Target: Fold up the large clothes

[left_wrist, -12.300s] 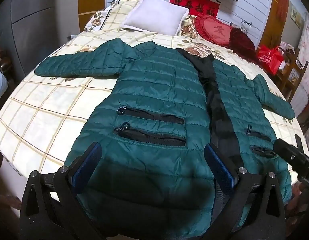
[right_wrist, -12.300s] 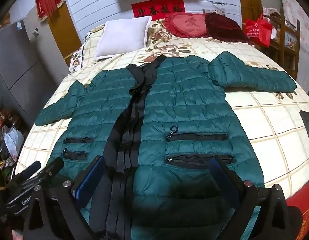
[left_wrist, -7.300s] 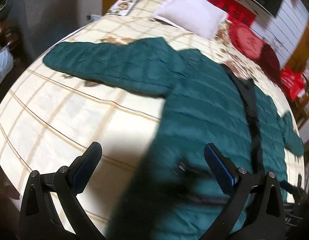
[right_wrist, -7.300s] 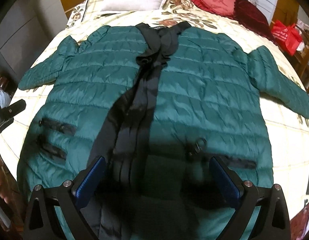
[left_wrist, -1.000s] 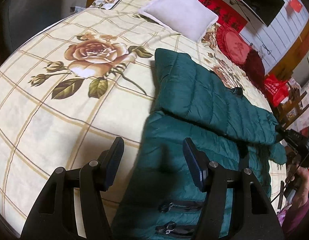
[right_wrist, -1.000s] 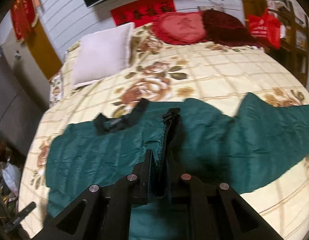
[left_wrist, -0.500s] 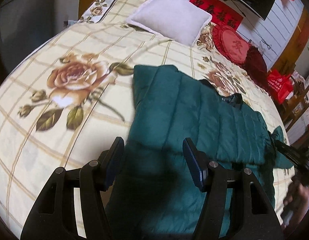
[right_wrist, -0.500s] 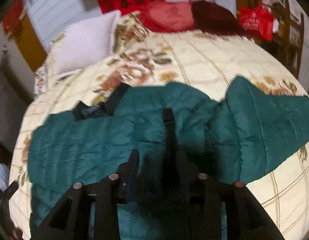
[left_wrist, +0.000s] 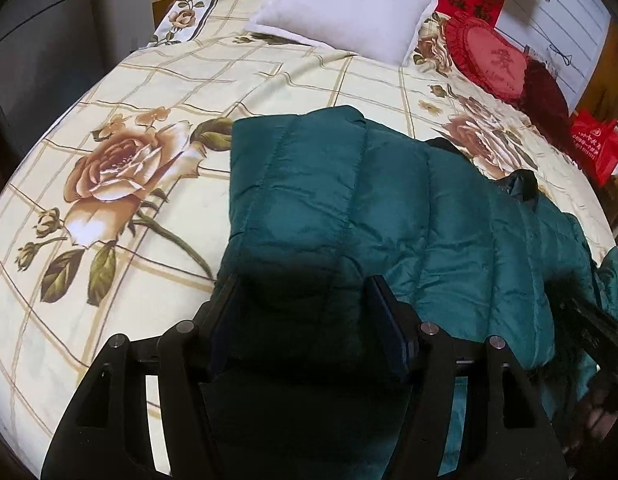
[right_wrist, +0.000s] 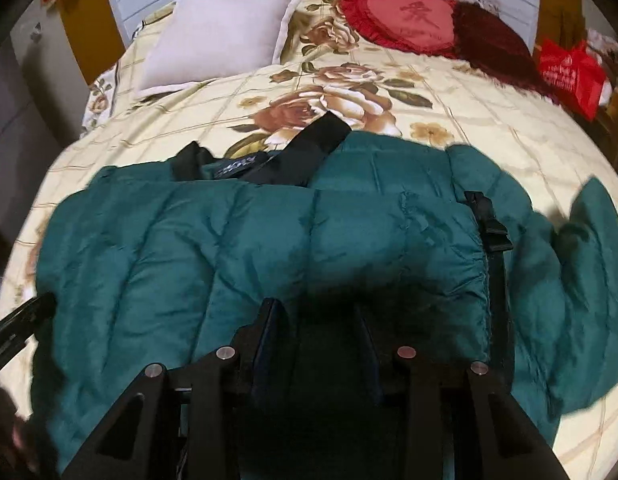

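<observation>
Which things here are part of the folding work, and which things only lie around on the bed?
Part of the job:
- green padded jacket
- left gripper
- right gripper

Only lying about:
- white pillow
- red heart cushion
- dark red cushion
- red bag
- floral bedspread

Dark green quilted puffer jacket (left_wrist: pixel 381 216), partly folded, with a padded layer lying across the body. Spreads ahead of and between both pairs of fingers. Black collar and lining (right_wrist: pixel 309 152) exposed at the far edge, black buckle strap (right_wrist: pixel 491 232) right of the right fingers.
</observation>
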